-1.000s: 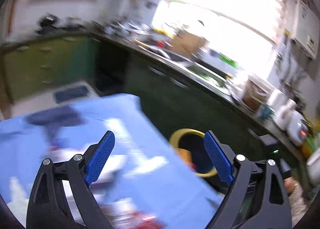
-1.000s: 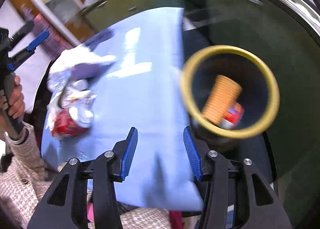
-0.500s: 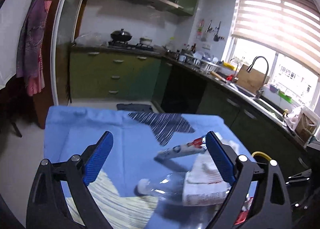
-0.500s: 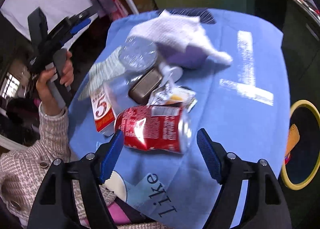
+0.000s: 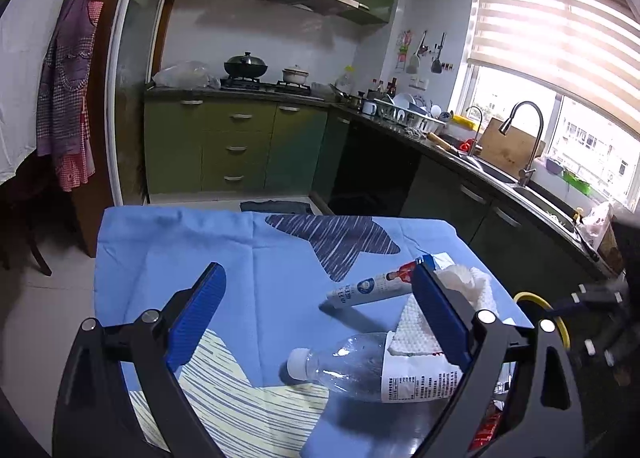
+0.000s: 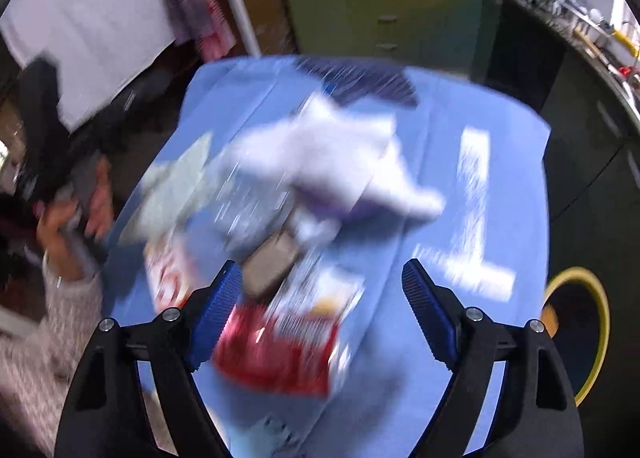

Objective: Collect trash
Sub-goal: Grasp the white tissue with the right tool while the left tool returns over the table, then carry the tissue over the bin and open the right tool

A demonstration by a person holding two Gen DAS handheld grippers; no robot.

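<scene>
Both wrist views overlook blue tablecloth (image 5: 168,242)

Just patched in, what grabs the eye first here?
The trash heap on the blue cloth: a clear plastic bottle lying on its side, a white crumpled tissue above it, a red can nearest the right gripper. A yellow-rimmed bin stands off the table's right edge.

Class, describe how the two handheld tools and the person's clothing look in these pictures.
Both the left tool and the right tool have black frames with silver rivets and two ribbed blue finger pads. No cables show. The sleeve is a pinkish-white woven knit, blurred.
</scene>
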